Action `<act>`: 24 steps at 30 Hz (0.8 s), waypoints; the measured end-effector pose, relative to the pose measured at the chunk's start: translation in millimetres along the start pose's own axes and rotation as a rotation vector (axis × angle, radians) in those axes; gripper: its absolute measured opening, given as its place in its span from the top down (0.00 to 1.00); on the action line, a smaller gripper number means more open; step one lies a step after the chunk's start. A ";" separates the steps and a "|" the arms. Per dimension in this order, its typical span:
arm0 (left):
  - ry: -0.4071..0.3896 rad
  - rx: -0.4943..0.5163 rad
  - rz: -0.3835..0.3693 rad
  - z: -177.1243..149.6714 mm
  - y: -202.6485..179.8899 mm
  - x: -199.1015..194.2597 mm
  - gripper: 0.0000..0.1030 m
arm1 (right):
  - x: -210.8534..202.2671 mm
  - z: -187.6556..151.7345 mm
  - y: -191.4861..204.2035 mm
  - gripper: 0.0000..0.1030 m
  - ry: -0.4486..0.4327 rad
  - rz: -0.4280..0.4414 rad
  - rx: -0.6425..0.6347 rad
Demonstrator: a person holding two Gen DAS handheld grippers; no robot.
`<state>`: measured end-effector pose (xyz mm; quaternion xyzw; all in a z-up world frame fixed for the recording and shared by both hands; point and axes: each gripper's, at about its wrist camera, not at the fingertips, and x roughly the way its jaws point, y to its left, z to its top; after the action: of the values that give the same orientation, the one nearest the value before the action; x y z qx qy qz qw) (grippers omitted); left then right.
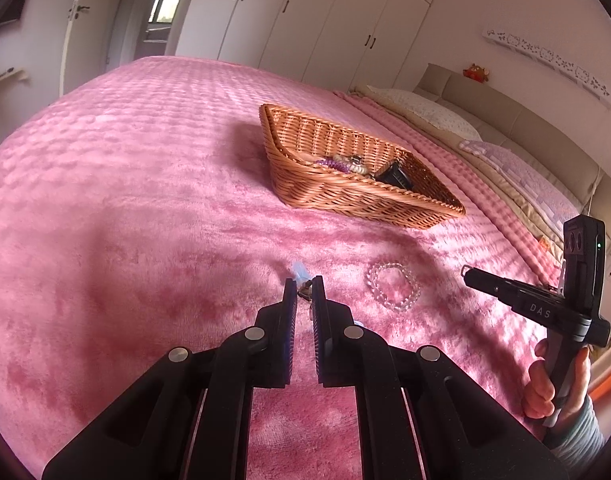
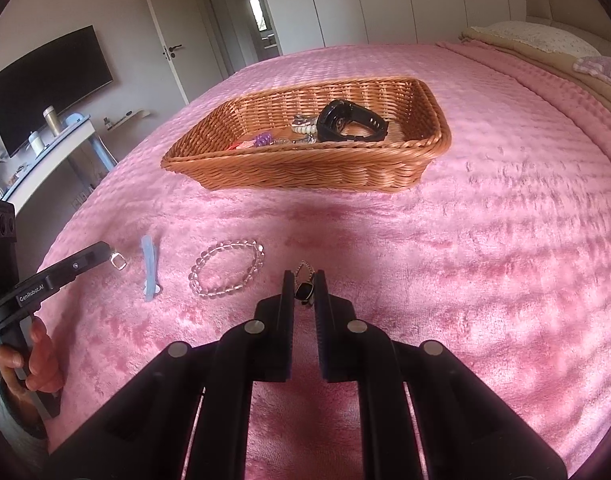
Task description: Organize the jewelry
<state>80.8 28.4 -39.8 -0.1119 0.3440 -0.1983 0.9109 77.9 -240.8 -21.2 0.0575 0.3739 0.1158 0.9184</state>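
My left gripper (image 1: 304,282) is shut on a small silver square-framed charm (image 2: 118,261), held just above the pink blanket. My right gripper (image 2: 304,276) is shut on a black-stone pendant (image 2: 305,292) with a beaded metal loop. A clear bead bracelet (image 2: 227,270) lies on the blanket between the two grippers. A light blue clip (image 2: 149,266) lies beside the bracelet, close to the left gripper's tip. Farther back stands a wicker basket (image 2: 305,168) that holds a black watch (image 2: 351,120), a pearl bracelet (image 2: 305,127) and a purple hair tie (image 2: 263,138).
The pink blanket (image 1: 125,200) covers the whole bed. Pillows (image 1: 425,110) and a beige headboard (image 1: 505,128) line the right side. White wardrobes (image 1: 325,20) stand behind the bed. A TV (image 2: 45,88) and a desk (image 2: 61,148) are off the bed's left edge.
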 end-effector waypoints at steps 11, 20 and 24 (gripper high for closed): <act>-0.125 0.059 -0.085 55.0 -33.6 -25.4 0.94 | -37.7 72.3 18.5 0.92 -0.139 -0.020 -0.076; -0.113 0.075 -0.105 131.0 -47.0 31.9 0.94 | 11.8 155.2 19.8 0.92 -0.101 -0.004 -0.081; -0.049 0.042 -0.077 150.4 -36.0 74.5 0.94 | 59.6 181.0 11.0 0.92 -0.012 0.011 -0.051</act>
<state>222.5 -26.4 40.1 -0.1109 0.3129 -0.2378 0.9128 244.1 -218.3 70.0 0.0369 0.3649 0.1298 0.9212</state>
